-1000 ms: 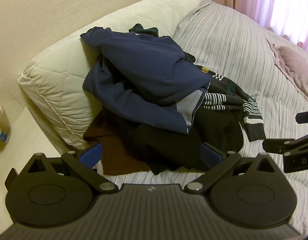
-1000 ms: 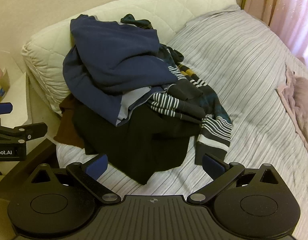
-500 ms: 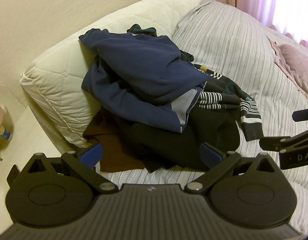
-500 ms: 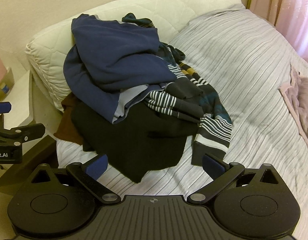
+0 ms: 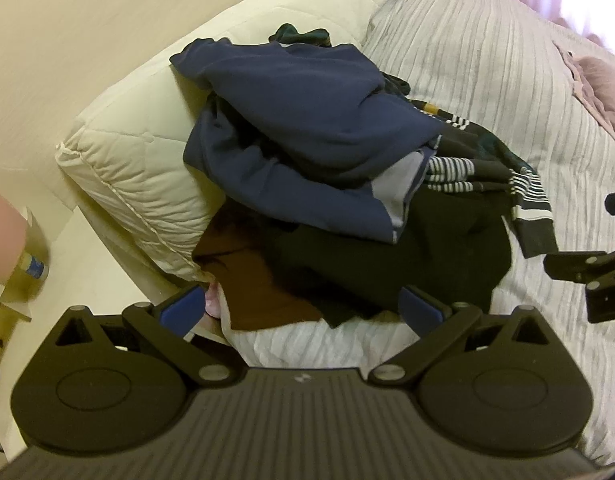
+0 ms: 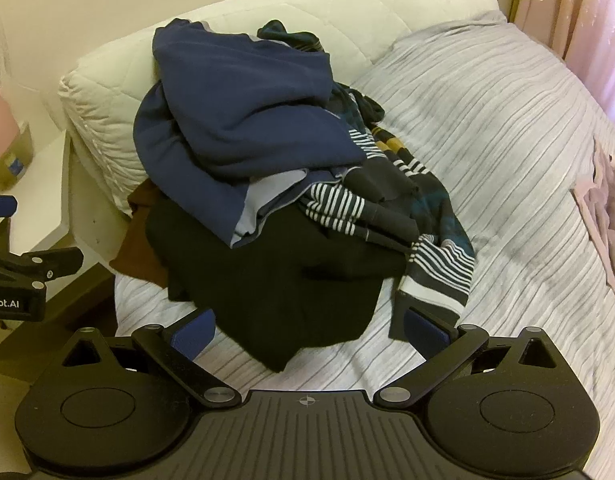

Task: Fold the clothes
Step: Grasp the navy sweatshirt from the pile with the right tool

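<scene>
Both sets of jaws stand spread wide and grip nothing. The left gripper hovers at the bed's near edge, its blue-padded fingers flanking the low front of the clothes pile without touching it; the brown garment and the black garment lie just ahead between them. The right gripper is also held over the near edge, the black garment's pointed hem reaching down between its fingers, and the striped garment's cuffed end hanging just beside the right-hand finger.

The heap sits at the bed's head corner, leaning on the quilted cream pillow. Its long axis runs from the pillow towards the near edge. On top lies a thick navy sweatshirt, soft and fleecy, folded over itself with a pale grey lining showing at its lower edge. Beneath it spreads the dark striped garment, with thin white bands and a mustard patch, trailing out over the bedspread. The bedspread is pale grey and ribbed. A crumpled pink cloth lies well apart by the far side edge.
</scene>
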Demonstrator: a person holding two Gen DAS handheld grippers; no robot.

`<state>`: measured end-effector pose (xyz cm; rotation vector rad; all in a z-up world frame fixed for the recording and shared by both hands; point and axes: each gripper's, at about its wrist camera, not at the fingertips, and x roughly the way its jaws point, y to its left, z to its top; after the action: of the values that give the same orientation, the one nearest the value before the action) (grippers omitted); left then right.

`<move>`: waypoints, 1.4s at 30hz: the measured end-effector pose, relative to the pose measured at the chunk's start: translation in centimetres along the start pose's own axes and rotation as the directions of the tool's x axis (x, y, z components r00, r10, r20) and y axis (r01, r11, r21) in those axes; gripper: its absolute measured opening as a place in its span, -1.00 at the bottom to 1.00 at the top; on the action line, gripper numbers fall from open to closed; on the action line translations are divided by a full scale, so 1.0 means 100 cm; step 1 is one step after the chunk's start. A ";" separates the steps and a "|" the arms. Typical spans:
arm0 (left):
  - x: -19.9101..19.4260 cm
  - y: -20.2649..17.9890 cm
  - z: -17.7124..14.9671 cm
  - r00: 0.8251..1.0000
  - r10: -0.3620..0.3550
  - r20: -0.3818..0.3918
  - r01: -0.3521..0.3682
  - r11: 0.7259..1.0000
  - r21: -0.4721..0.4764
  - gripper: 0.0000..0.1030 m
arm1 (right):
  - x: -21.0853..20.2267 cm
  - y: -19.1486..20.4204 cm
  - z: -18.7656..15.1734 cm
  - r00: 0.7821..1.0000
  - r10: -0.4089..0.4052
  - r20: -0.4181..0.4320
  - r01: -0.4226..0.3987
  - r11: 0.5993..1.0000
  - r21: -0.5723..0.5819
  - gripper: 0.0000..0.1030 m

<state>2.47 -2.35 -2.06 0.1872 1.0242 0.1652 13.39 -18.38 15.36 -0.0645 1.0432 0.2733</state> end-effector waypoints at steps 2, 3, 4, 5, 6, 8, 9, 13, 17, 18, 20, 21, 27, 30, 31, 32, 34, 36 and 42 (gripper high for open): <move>0.008 0.007 0.006 1.000 -0.006 0.001 0.006 1.000 0.016 0.97 | 0.005 0.003 0.006 1.000 -0.013 -0.004 0.013 1.000 0.009 0.99; 0.012 0.010 0.009 1.000 -0.010 0.001 0.010 1.000 0.023 0.97 | 0.007 0.005 0.010 1.000 -0.020 -0.005 0.020 1.000 0.014 0.99; 0.016 0.014 0.013 1.000 -0.015 0.001 0.015 0.999 0.029 0.97 | 0.009 0.007 0.014 1.000 -0.026 -0.007 0.026 0.999 0.022 0.99; 0.021 0.017 0.016 1.000 -0.021 0.001 0.021 0.999 0.035 0.97 | 0.010 0.009 0.018 0.999 -0.032 -0.008 0.032 0.999 0.029 0.99; 0.025 0.021 0.021 1.000 -0.030 0.001 0.029 0.999 0.039 0.97 | 0.013 0.012 0.022 0.999 -0.038 -0.010 0.038 0.999 0.033 0.99; 0.035 0.029 0.029 0.999 -0.046 0.004 0.046 0.998 0.051 0.97 | 0.020 0.017 0.031 0.999 -0.048 -0.018 0.049 0.998 0.039 0.99; 0.039 0.032 0.033 0.999 -0.053 0.004 0.053 0.997 0.058 0.97 | 0.023 0.020 0.036 0.998 -0.053 -0.022 0.054 0.998 0.043 0.99; 0.058 0.046 0.046 0.997 -0.078 0.003 0.078 0.994 0.079 0.97 | 0.036 0.030 0.052 0.998 -0.057 -0.017 0.058 0.998 0.035 0.99; 0.075 0.059 0.058 0.995 -0.098 0.003 0.097 0.992 0.086 0.97 | 0.050 0.041 0.068 0.999 -0.053 -0.003 0.053 0.999 0.004 0.99; 0.078 0.063 0.061 0.995 -0.102 0.006 0.101 0.991 0.088 0.97 | 0.054 0.044 0.072 0.999 -0.051 0.001 0.051 0.999 -0.004 0.99; 0.085 0.071 0.067 0.994 -0.111 0.021 0.109 0.990 0.092 0.97 | 0.061 0.049 0.080 0.999 -0.049 0.008 0.049 0.999 -0.020 0.99; 0.088 0.076 0.071 0.993 -0.117 0.032 0.114 0.989 0.091 0.97 | 0.064 0.052 0.084 0.999 -0.046 0.013 0.046 0.998 -0.031 0.99; 0.111 0.114 0.105 0.976 -0.180 0.119 0.171 0.982 0.081 0.97 | 0.097 0.081 0.122 0.993 0.011 0.118 0.015 0.976 -0.217 0.99; 0.125 0.127 0.124 0.962 -0.219 0.163 0.204 0.974 0.104 0.97 | 0.118 0.099 0.140 0.986 0.033 0.165 0.023 0.945 -0.326 0.99; 0.130 0.131 0.131 0.957 -0.230 0.174 0.213 0.971 0.112 0.97 | 0.126 0.105 0.144 0.984 0.044 0.172 0.023 0.929 -0.369 0.99; 0.136 0.134 0.138 0.953 -0.243 0.182 0.224 0.968 0.115 0.97 | 0.135 0.111 0.148 0.983 0.054 0.178 0.024 0.913 -0.407 0.99; 0.147 0.141 0.151 0.944 -0.267 0.194 0.248 0.961 0.120 0.97 | 0.151 0.120 0.150 0.982 0.054 0.179 0.034 0.890 -0.455 0.98; 0.160 0.148 0.164 0.937 -0.290 0.196 0.273 0.956 0.109 0.96 | 0.168 0.130 0.153 0.982 0.055 0.181 0.044 0.864 -0.502 0.98; 0.192 0.151 0.198 0.921 -0.348 0.179 0.338 0.938 0.082 0.81 | 0.190 0.139 0.156 0.980 0.045 0.195 0.069 0.840 -0.539 -0.17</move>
<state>28.49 15.13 -4.50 0.0644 0.8547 -0.1957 32.00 1.56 8.02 -0.5503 0.7362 0.5506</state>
